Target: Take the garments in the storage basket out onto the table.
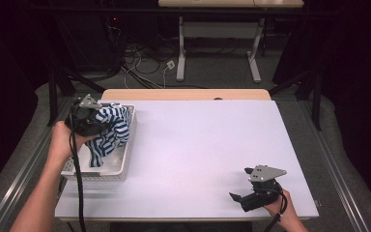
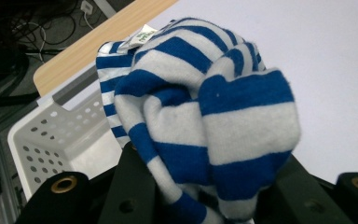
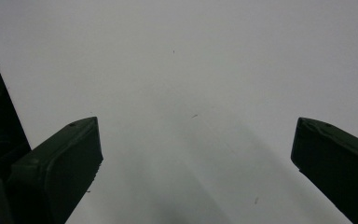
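Observation:
A blue-and-white striped cloth (image 1: 110, 131) hangs bunched over a white perforated basket (image 1: 127, 162) at the table's left edge. My left gripper (image 1: 101, 126) is shut on the cloth, with a hand behind it. In the left gripper view the striped cloth (image 2: 205, 107) bulges up between the two black jaws, a small label shows at its top, and the basket (image 2: 42, 140) lies below to the left. My right gripper (image 1: 241, 184) rests low on the table near the front right corner. In the right gripper view it (image 3: 196, 144) stands open over bare white surface, nothing between the jaws.
The white table top (image 1: 203, 140) has a wooden strip (image 1: 183, 94) along its far edge. Beyond it are a second table's white legs (image 1: 181, 53) and loose cables (image 1: 140, 65) on the floor. Dark curtains close off both sides.

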Tool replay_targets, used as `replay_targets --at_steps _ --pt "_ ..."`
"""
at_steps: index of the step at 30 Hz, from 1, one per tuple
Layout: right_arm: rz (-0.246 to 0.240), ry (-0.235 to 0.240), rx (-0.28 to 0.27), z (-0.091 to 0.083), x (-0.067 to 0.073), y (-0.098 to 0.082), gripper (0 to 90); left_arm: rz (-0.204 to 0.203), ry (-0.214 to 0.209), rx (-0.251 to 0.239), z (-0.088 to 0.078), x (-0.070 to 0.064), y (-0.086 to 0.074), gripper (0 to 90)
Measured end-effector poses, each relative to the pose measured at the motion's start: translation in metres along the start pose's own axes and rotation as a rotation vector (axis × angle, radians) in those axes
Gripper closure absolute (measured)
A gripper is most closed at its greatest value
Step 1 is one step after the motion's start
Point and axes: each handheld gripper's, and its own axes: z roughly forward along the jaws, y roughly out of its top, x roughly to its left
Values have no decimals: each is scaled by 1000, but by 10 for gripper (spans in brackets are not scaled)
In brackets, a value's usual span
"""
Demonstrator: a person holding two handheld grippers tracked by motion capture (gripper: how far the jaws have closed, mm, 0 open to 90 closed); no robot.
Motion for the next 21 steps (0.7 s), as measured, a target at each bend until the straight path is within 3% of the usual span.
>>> replay_targets --at_steps 5,21 --pt "-2 -1 -1 0 0 0 17 -5 -46 -29 -7 2 8 722" --pt "-3 -1 -1 1 0 0 17 51 -56 -60 -22 -3 36 722"
